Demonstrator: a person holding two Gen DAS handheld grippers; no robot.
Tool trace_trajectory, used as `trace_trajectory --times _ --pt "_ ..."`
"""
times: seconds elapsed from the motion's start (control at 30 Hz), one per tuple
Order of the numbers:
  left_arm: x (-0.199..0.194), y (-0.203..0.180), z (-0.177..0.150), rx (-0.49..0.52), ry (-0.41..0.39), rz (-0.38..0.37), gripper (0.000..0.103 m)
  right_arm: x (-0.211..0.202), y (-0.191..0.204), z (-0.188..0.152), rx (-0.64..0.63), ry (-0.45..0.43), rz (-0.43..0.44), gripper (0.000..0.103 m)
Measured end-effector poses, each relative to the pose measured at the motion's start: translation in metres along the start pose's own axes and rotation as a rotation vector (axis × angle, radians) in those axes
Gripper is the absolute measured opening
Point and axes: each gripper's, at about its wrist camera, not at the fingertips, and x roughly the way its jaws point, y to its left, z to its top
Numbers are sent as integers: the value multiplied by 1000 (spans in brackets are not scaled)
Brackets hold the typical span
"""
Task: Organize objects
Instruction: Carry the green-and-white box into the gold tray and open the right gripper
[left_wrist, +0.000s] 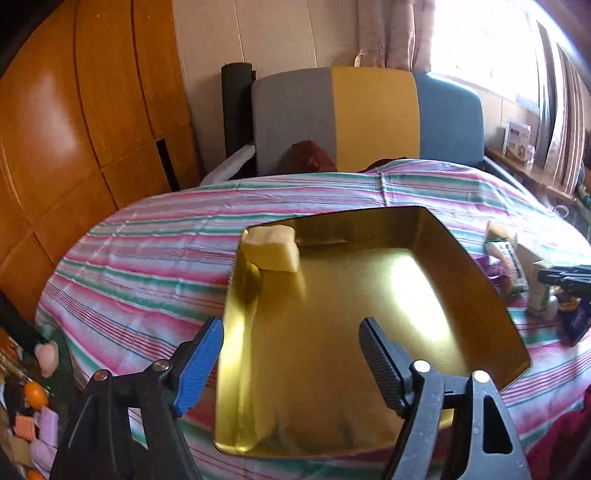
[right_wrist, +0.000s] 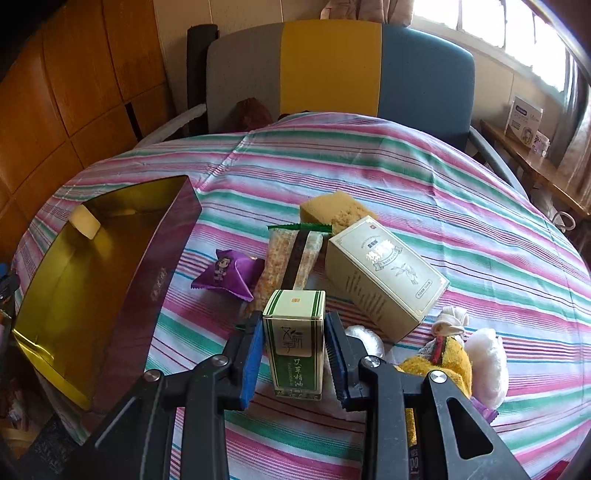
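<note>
Your right gripper (right_wrist: 293, 354) is pinching the small upright green-and-cream cardboard box (right_wrist: 294, 341) between its pads, the box standing on the striped-cloth counter (right_wrist: 424, 192). Your left gripper (left_wrist: 291, 354) is spread wide with nothing between its pads, hovering over the open gold-lined rectangular tin box (left_wrist: 332, 295), where a pale yellow sponge block (left_wrist: 271, 247) sits in the corner at 11 o'clock. From the pinched box, a larger cream carton (right_wrist: 384, 275) lies at 1 o'clock and a purple candy packet (right_wrist: 227, 275) at 10 o'clock.
</note>
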Motion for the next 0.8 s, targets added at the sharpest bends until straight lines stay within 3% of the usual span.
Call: trace_trajectory --times 0.8 --pt "-10 1 -19 -3 11 -25 77 14 -1 -4 0 55 -47 32"
